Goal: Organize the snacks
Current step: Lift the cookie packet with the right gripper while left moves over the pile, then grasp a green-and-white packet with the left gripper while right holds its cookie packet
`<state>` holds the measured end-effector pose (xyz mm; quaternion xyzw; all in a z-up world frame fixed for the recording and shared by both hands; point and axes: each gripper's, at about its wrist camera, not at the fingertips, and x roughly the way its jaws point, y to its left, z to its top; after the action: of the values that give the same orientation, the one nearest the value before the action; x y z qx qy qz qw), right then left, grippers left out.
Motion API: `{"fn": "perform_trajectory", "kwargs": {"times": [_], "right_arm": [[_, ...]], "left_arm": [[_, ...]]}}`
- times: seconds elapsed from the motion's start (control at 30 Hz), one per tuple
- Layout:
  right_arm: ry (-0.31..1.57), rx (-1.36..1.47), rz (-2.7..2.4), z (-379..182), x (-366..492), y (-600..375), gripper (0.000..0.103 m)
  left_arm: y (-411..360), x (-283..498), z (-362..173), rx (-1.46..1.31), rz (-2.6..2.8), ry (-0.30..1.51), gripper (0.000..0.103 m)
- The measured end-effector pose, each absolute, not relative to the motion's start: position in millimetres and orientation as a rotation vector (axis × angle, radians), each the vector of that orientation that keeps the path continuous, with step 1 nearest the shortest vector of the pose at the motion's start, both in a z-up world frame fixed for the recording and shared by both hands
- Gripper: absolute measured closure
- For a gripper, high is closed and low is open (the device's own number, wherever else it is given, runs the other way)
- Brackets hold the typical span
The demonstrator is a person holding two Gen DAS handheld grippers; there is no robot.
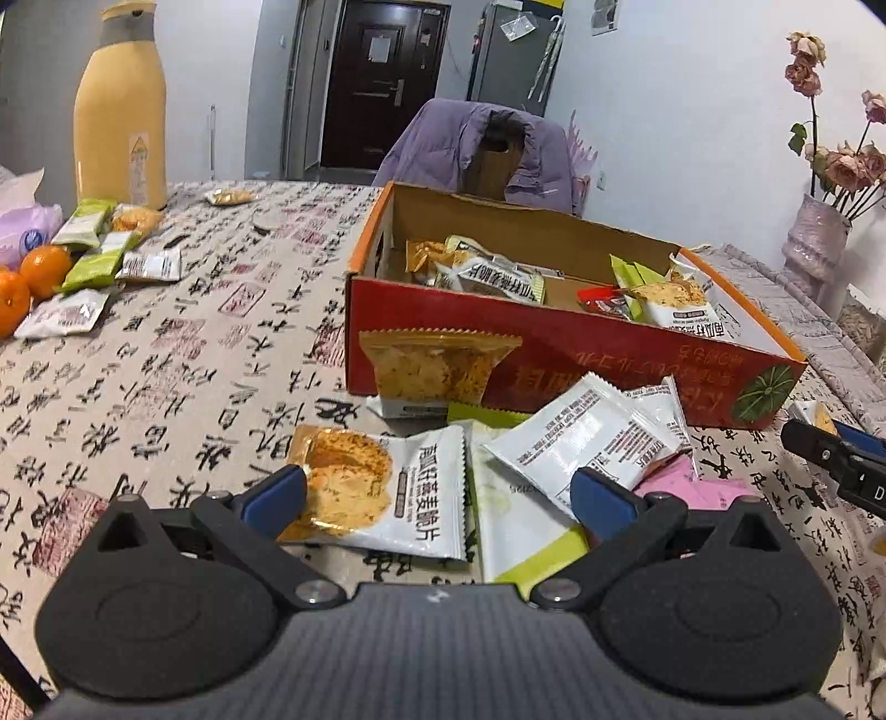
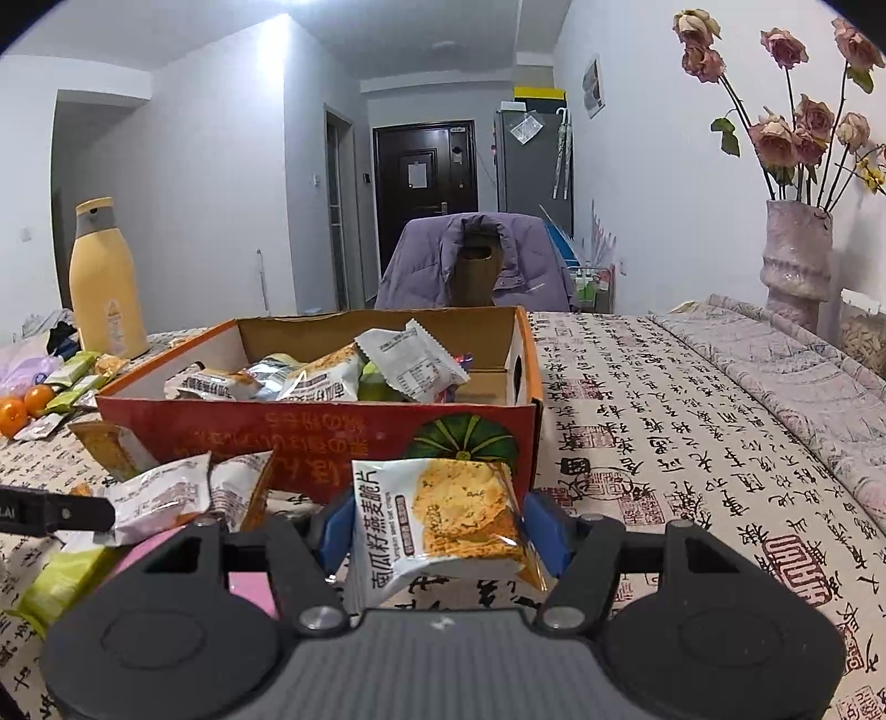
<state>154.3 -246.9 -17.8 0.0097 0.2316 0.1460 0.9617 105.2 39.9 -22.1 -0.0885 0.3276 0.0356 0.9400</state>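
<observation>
Yellow flask [image 1: 119, 105], tangerines [image 1: 27, 282], vase of roses [image 2: 797, 260].

Even, cool indoor light; a bright glare on the ceiling [image 2: 310, 8]. Both views are sharp. Fisheye bending darkens corners above it.

Packet [image 2: 443, 515] in right gripper [image 2: 443, 526]: Chinese "南瓜籽燕麦脆片", small English line under it too blurred to read. Same chars on packet [image 1: 382, 493] by left gripper. Box [image 1: 554, 360] front has upside-down Chinese, illegible. Tablecloth [image 2: 664, 443] covered w/ calligraphy chars & red seal stamps.
</observation>
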Motion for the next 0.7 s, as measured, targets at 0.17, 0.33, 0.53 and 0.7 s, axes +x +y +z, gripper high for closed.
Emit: {"fn": "perform_trajectory", "kwargs": {"times": [0.17,0.33,0.53,0.7], "right_arm": [[0.466,0.032,0.297,-18,154,-248,0.039],[0.461,0.036,0.301,-18,152,-249,0.039],[0.456,0.043,0.300,-18,150,-251,0.039],[0.456,0.047,0.302,-18,150,-252,0.039]], "left_arm": [[27,93,-17,-0.133,0.024,0.677,0.001],[13,86,-22,-0.099,-0.013,0.704,0.028],[7,87,-24,-0.095,-0.025,0.739,0.060],[2,94,-23,-0.085,-0.006,0.751,0.060]]}}
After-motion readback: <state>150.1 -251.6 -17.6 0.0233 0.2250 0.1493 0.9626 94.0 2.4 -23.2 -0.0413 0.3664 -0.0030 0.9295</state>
